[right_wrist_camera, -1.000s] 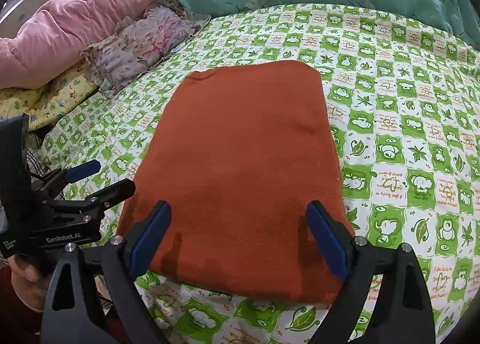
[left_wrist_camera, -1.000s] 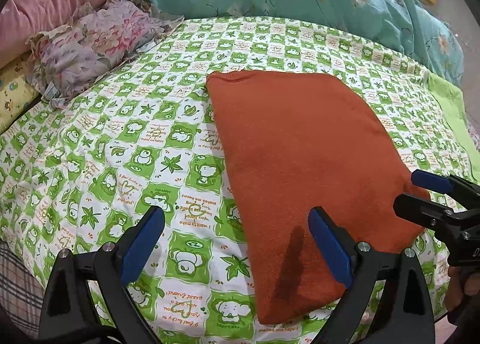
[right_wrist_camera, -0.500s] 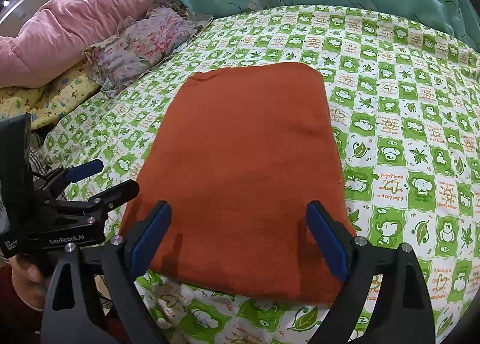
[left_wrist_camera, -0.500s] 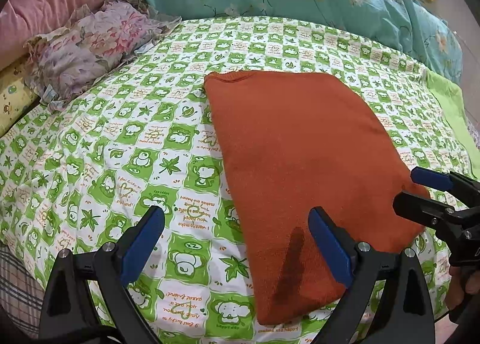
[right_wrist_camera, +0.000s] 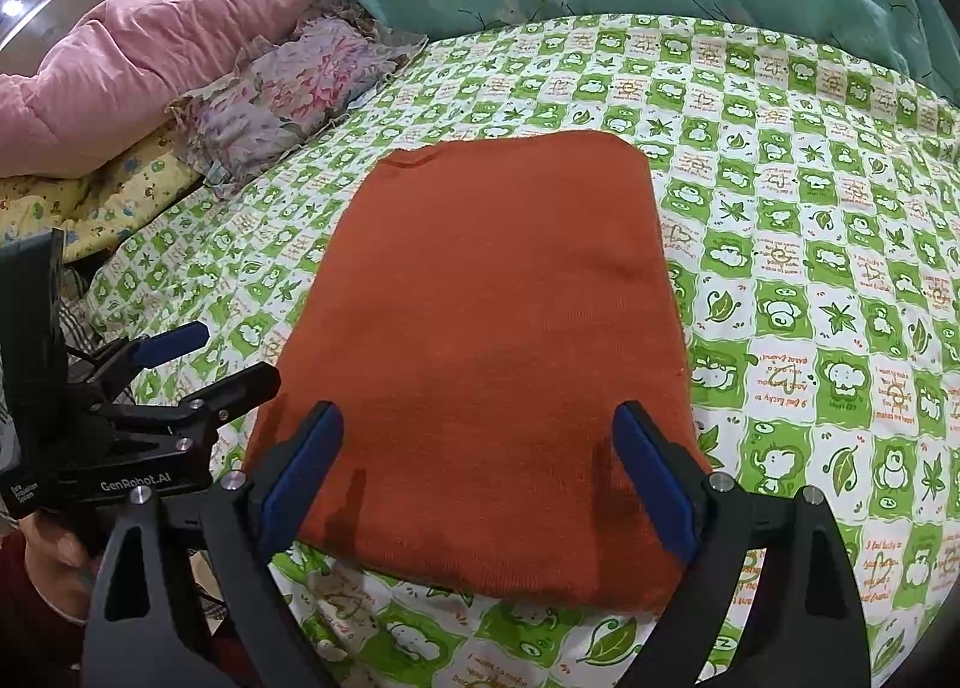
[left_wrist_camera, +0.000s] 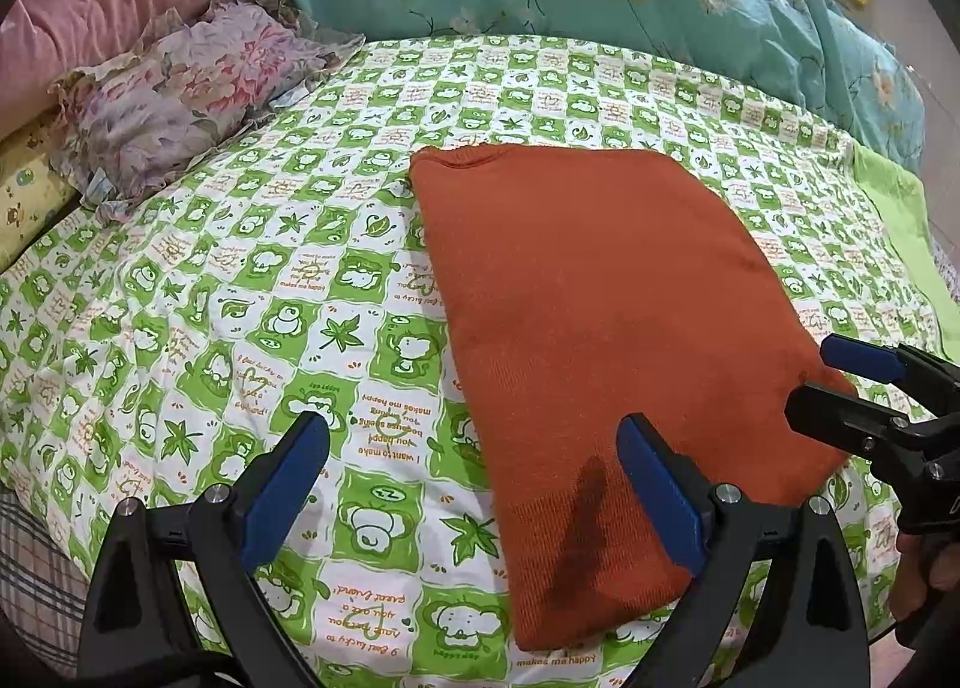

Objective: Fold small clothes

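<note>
Green-and-white checked bedding (left_wrist_camera: 252,292) with cartoon animals covers the bed. Nearest the cameras, the left gripper (left_wrist_camera: 474,493) and the right gripper (right_wrist_camera: 480,478) both hover with fingers wide apart, holding nothing. Between them, at lower centre of the frame, the orange garment (right_wrist_camera: 492,328) lies flat as a rectangle. It seems partly folded; the next move probably needs both near corners pinched and carried toward the far edge. "GenRobot.AI" is readable on the left gripper. Pillows (right_wrist_camera: 282,88) sit at upper left.
</note>
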